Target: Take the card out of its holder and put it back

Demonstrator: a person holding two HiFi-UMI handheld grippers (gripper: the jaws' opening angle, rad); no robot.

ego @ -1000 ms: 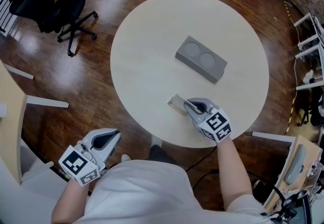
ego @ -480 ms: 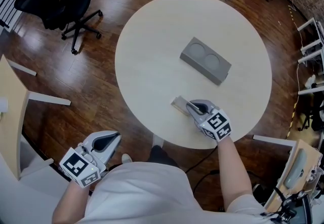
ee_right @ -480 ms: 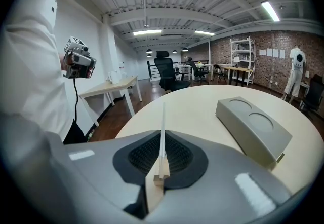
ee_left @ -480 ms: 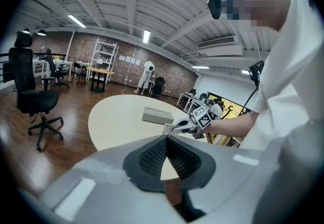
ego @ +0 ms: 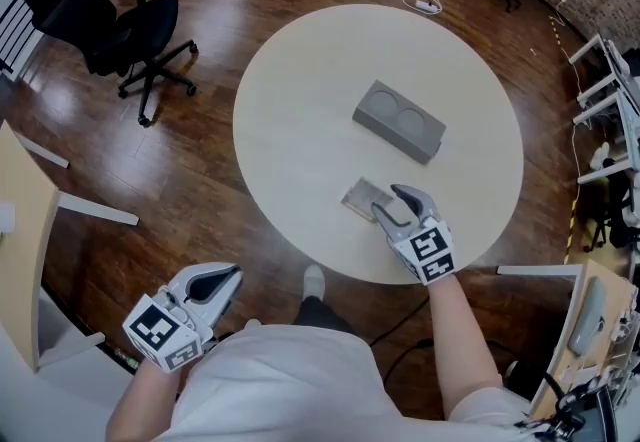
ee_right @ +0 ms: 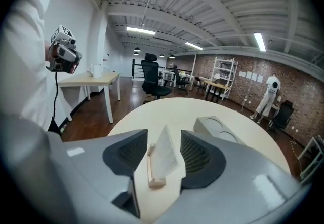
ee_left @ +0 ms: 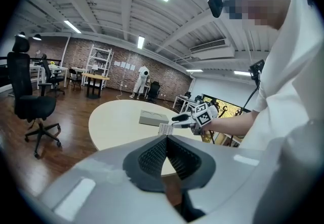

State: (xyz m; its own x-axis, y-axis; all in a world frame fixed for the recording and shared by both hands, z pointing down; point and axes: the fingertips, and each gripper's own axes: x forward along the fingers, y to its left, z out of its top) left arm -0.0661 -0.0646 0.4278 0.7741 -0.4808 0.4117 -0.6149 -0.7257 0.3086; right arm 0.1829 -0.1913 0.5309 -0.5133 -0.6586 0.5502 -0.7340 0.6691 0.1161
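Right gripper view: the card (ee_right: pixel 167 157) stands in its holder (ee_right: pixel 153 170) between the right gripper's (ego: pixel 388 202) jaws, which have just opened and do not touch it. Its flat sides face the jaws. It sits by the table's (ego: pixel 300 130) near edge. The shut left gripper (ego: pixel 228 278) is far off.

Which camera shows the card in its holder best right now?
Right gripper view: the card stands close and central, slotted in its wooden holder. Head view shows it small from above; left gripper view shows it tiny, far across the table.
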